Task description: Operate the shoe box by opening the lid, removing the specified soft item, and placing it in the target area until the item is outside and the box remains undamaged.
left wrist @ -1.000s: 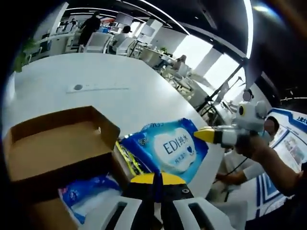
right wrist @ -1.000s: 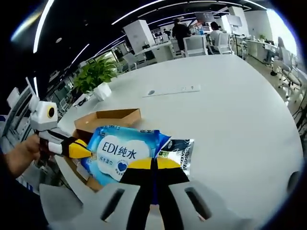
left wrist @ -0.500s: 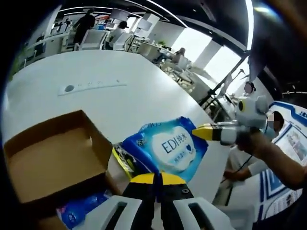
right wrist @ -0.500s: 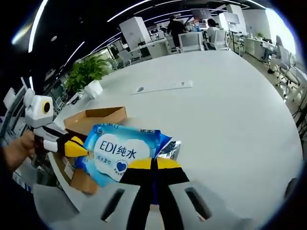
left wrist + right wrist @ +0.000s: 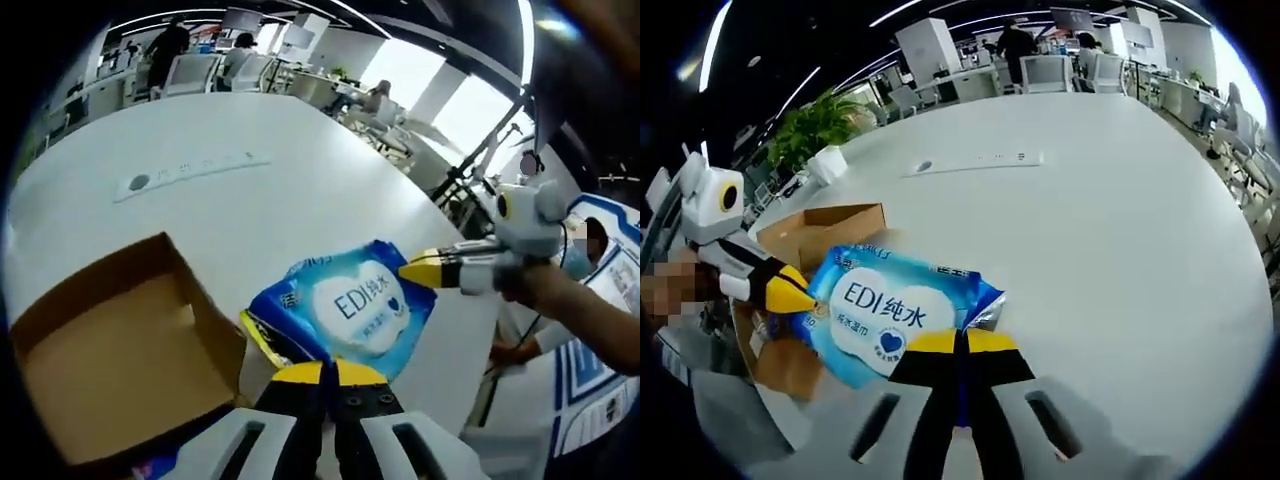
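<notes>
I've got the big white desk (image 5: 1120, 210) spreading across both views, running off toward 12 o'clock, where office chairs and people sit far back. A flat power strip (image 5: 975, 160) lies on it near 12 in the right gripper view, and a potted plant (image 5: 820, 135) stands at about 10.

Next down in size, the shoe box (image 5: 110, 350): brown cardboard, open, sitting at 8 o'clock in the left gripper view, its inside facing me. In the right gripper view it sits at 9 o'clock, partly behind the pack.

The blue wipes pack (image 5: 890, 312) is held up in the air, just beside the box's open edge, its white label facing the cameras. A second packet with yellow print (image 5: 262, 340) pokes out under its edge in the left gripper view, at about 7 from the pack.

My right tool (image 5: 957, 345) has its yellow-tipped jaws pressed together on the pack's near edge, at 6 o'clock. My left tool (image 5: 322, 372) is likewise pinched shut on the pack's opposite edge, at 6 in its own view. Each tool also shows in the other's view, yellow tip against the pack.
</notes>
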